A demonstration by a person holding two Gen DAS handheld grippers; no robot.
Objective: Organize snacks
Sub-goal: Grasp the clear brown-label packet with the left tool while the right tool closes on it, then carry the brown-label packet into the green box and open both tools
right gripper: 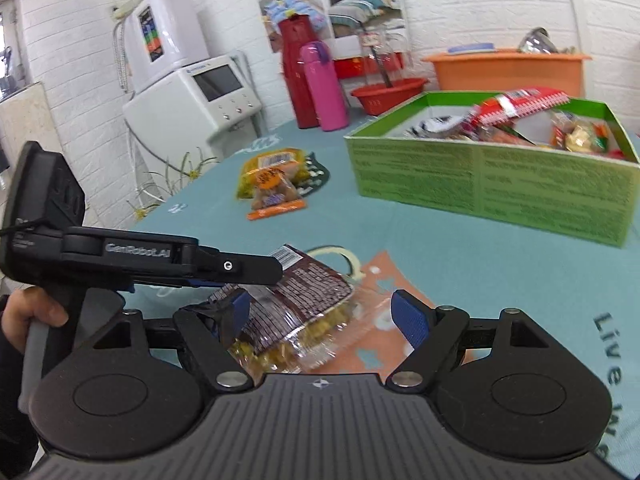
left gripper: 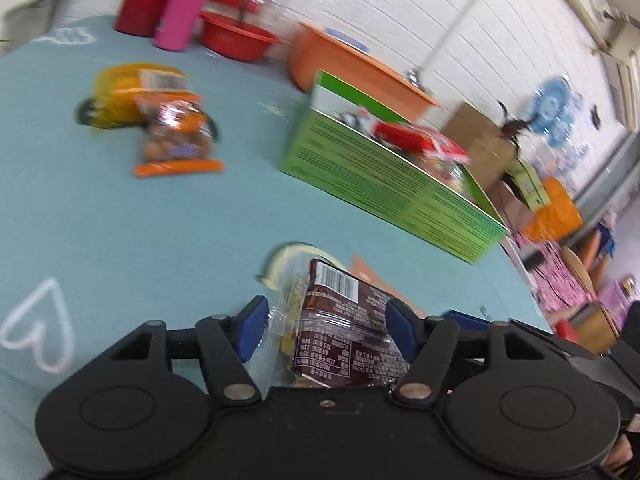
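Lying on the teal tablecloth [right gripper: 460, 260], a brown snack packet [left gripper: 344, 332] sits between the wide-open jaws of the left gripper [left gripper: 326, 332]; the right gripper [right gripper: 320, 316] is open too. It looks light, crinkly and slippery; pinching its firmer middle seems safest.

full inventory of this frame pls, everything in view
brown snack pack: 1, brown/clear, near table edge, between left tongs
snack bags: at least 2, yellow and orange, mid-table
green box: 1, holds snacks, far right
flasks: 2, red and pink, table's far side
tubs: 2, red and orange, behind box
tablecloth: 1, teal
white appliance: 1, by wall
left tongs: around pack, gripper not clamped
right tongs: open
hand: 1, on left grip
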